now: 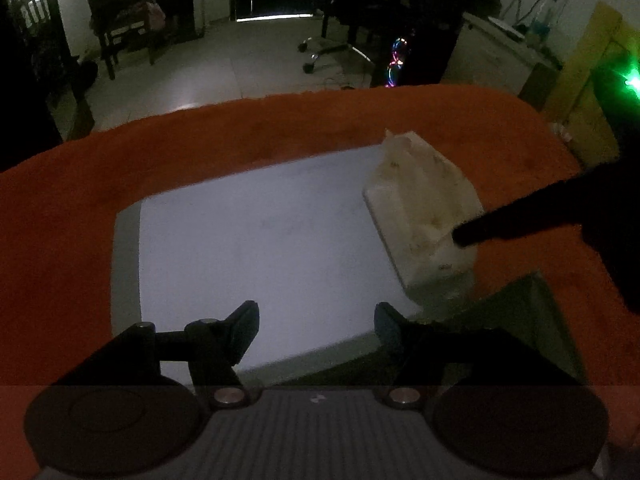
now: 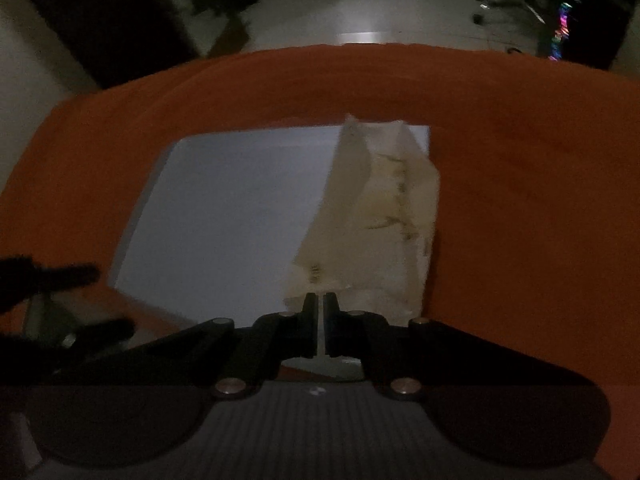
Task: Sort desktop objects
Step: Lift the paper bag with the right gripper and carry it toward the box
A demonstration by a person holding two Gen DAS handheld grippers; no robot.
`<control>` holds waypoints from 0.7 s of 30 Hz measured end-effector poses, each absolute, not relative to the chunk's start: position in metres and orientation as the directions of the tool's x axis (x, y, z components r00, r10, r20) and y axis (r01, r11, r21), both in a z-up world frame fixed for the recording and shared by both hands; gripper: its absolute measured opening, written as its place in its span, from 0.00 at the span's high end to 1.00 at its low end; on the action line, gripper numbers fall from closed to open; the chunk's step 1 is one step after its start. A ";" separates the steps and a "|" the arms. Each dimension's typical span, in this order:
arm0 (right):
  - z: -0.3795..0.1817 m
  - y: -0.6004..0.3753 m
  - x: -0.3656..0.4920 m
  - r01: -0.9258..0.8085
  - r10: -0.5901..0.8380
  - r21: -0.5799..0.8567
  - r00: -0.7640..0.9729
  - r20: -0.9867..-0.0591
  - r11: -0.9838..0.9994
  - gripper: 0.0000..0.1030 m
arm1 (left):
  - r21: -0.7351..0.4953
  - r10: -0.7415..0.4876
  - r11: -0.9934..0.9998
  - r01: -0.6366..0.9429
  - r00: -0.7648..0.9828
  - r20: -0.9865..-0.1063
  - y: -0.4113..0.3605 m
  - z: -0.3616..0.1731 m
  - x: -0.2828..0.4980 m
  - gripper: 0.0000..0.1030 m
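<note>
— What's on the worktop (image 1: 280,128)?

— An orange cloth covers it, and a pale grey-white board (image 1: 248,248) lies flat on the cloth. On the board's right edge, at about three o'clock from its middle in the left wrist view, sits a crumpled sheet of cream paper (image 1: 420,208) — partly on the board, partly hanging over onto the cloth.

— And the left gripper (image 1: 316,328)?

— Its jaws stand apart over the near part of the board, with nothing between them. The paper is up at about one o'clock from it, close to the right finger but not touching it as far as I can tell.

— The right gripper (image 2: 319,320)?

— Closed almost completely, only a thin slit between the fingers. It sits right at the near edge of the paper (image 2: 380,216), which rises toward twelve o'clock from the fingertips. A pale sliver shows in the slit, so it looks pinched on the paper's edge. In the left wrist view one dark finger (image 1: 500,228) of that gripper comes in from three o'clock and touches the paper.

— Anything else in sight?

— The room is dim: a wooden chair (image 1: 116,16) at eleven o'clock and coloured lights (image 1: 396,60) at one o'clock in the left view, beyond the worktop. The left gripper's fingers (image 2: 60,276) show at nine o'clock in the right wrist view.
</note>
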State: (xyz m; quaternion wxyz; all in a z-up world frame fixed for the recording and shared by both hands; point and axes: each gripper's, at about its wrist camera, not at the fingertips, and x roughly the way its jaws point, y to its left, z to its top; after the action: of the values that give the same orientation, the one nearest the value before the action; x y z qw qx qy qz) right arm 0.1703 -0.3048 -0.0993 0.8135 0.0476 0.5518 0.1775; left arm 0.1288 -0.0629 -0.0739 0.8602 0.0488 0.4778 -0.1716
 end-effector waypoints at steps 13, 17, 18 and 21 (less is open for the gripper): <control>-0.089 -0.354 0.185 0.207 0.302 0.400 0.386 -0.872 0.893 0.50 | -0.110 -0.274 0.934 0.340 0.484 -0.831 -0.071 -0.071 0.128 0.41; -0.097 -0.346 0.197 0.262 0.234 0.355 0.398 -0.887 0.898 0.52 | -0.105 -0.270 0.933 0.345 0.474 -0.838 -0.070 -0.074 0.123 0.41; -0.099 -0.341 0.200 0.261 0.211 0.328 0.392 -0.895 0.908 0.53 | -0.105 -0.270 0.932 0.346 0.471 -0.840 -0.069 -0.074 0.122 0.41; -0.107 -0.324 0.206 0.228 0.145 0.244 0.379 -0.914 0.943 0.90 | -0.100 -0.266 0.931 0.351 0.466 -0.844 -0.066 -0.074 0.119 0.41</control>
State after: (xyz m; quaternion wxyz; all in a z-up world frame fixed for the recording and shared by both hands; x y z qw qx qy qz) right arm 0.2063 -0.3237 -0.1072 0.8132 0.1675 0.5568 -0.0253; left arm 0.1187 -0.0660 -0.0741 0.8551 0.0437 0.4841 -0.1802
